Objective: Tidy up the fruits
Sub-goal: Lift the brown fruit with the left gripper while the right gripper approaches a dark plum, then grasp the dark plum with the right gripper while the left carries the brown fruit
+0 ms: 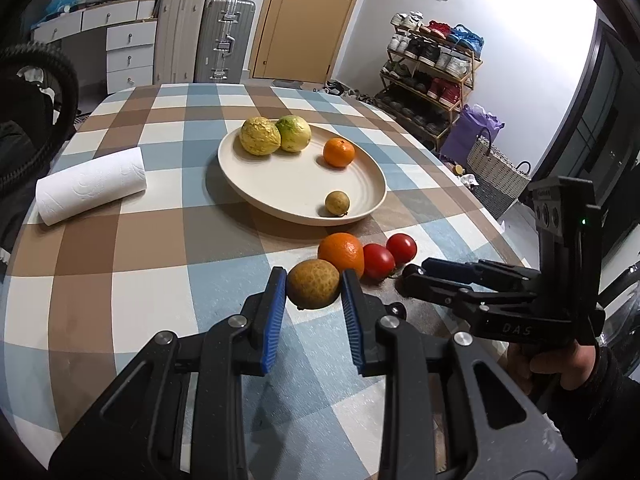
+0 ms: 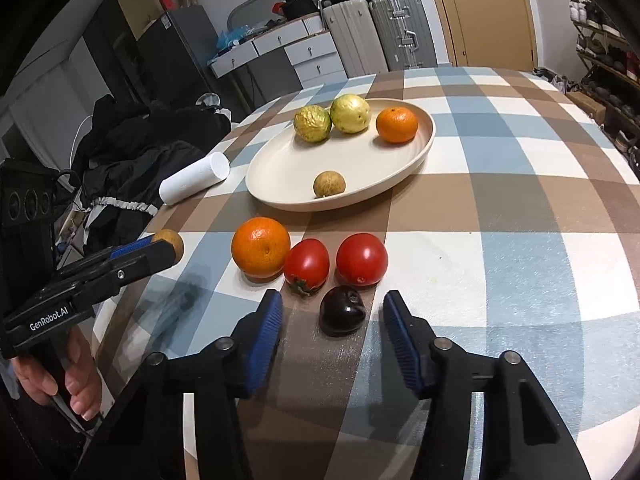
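My left gripper is shut on a round brown fruit, held just above the checked tablecloth; the right wrist view shows that fruit at the fingertips. My right gripper stands open around a dark purple fruit lying on the cloth, pads apart from it. Beyond lie an orange and two tomatoes. The cream plate carries two yellow-green fruits, a mandarin and a small brown fruit.
A paper towel roll lies left of the plate. A black jacket is heaped at the table's left edge. Past the far edge stand suitcases, a drawer unit and a shoe rack. A person's hand grips the left handle.
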Motion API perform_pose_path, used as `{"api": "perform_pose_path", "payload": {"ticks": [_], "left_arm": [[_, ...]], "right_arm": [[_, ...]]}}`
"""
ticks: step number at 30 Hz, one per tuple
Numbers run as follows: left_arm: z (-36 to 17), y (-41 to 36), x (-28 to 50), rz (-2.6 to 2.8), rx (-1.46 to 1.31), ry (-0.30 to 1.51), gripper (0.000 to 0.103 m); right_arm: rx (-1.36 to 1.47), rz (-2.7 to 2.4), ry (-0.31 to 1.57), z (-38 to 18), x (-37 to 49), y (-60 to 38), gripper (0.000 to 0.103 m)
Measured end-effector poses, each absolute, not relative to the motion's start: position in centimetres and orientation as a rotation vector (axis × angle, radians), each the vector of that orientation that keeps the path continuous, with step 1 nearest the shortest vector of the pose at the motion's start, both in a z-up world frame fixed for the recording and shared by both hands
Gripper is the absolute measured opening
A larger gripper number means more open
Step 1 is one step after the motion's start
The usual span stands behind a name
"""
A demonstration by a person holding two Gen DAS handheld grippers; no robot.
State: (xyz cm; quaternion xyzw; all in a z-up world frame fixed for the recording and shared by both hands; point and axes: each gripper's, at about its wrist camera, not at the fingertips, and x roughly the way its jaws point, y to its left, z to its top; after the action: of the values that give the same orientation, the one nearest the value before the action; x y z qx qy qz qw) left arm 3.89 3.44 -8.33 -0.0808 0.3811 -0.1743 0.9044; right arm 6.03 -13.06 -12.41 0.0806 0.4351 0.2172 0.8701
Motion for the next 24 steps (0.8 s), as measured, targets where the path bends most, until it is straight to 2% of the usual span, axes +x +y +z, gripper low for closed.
{"api": "perform_pose_path", "payload": {"ticks": [8, 24], "left_arm": [[-8.3, 3.4, 4.6, -0.357, -0.169, 0.791, 0.025], [-6.5, 1.7, 11.5, -0.386, -0.162, 0.775, 0.025]], "right_arm": [[0.184, 0.460, 0.927, -12.8, 6.3, -13.4, 0.024], [0.170, 0.500, 0.731, -8.0, 7.0, -15.6, 0.024]]}}
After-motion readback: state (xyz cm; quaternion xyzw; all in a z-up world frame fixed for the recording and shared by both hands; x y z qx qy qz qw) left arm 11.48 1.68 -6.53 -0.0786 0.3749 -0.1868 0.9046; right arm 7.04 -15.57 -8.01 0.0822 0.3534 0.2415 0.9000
